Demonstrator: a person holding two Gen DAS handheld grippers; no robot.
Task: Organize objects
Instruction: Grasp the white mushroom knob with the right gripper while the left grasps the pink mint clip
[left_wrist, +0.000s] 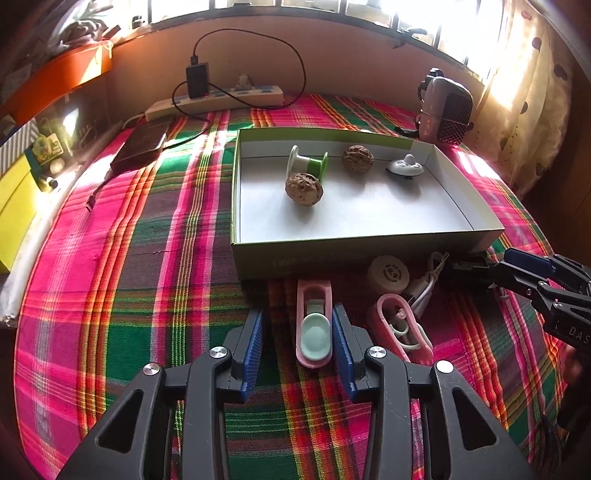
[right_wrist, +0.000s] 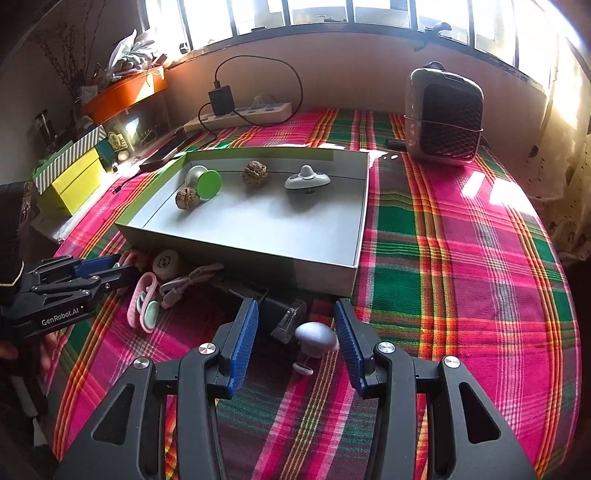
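Note:
In the left wrist view my left gripper (left_wrist: 299, 343) stands open over the plaid cloth. A pink clip with a mint pad (left_wrist: 314, 332) lies between its fingers, close to the right one. A second pink clip (left_wrist: 402, 328) lies just to the right. In the right wrist view my right gripper (right_wrist: 295, 343) is open around a silver mushroom-shaped piece (right_wrist: 316, 338) and a clear plastic piece (right_wrist: 290, 321). The shallow box (left_wrist: 332, 254) holds a green spool (left_wrist: 308, 164), two walnuts (left_wrist: 303, 188) and a grey-white top (left_wrist: 404, 168).
A cream disc (left_wrist: 388, 275), a white cable (left_wrist: 424, 288) and a black item (left_wrist: 465, 269) lie by the box's front wall. A heater (right_wrist: 443, 118), a power strip with a charger (right_wrist: 240, 112) and a dark power bank (left_wrist: 142, 146) sit at the back. A yellow box (right_wrist: 72, 184) stands on the left.

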